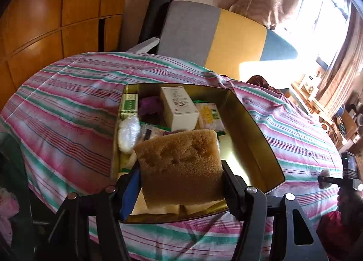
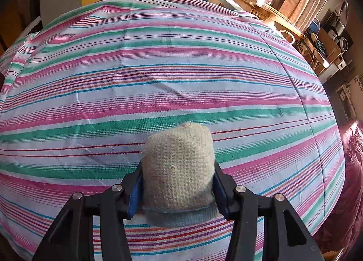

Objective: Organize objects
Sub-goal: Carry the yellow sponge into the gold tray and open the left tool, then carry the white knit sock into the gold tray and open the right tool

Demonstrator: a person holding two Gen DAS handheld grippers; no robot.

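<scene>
In the left wrist view, a brown sponge point(image 1: 180, 165) is clamped between the jaws of the left gripper point(image 1: 181, 184), its long axis running away from the camera and its far end raised over the near edge of a gold tin point(image 1: 256, 129). The tin rests on the striped cloth point(image 1: 68, 106); a white box point(image 1: 180, 108) stands inside near its far wall, its printing too small to be read, with a green-and-white packet point(image 1: 129, 104) at the far left corner. In the right wrist view only, a rolled cream knitted cloth point(image 2: 179, 168) is gripped by the right gripper point(image 2: 178, 184), pointing away over bare cloth. The tin is shown by the left view alone.
</scene>
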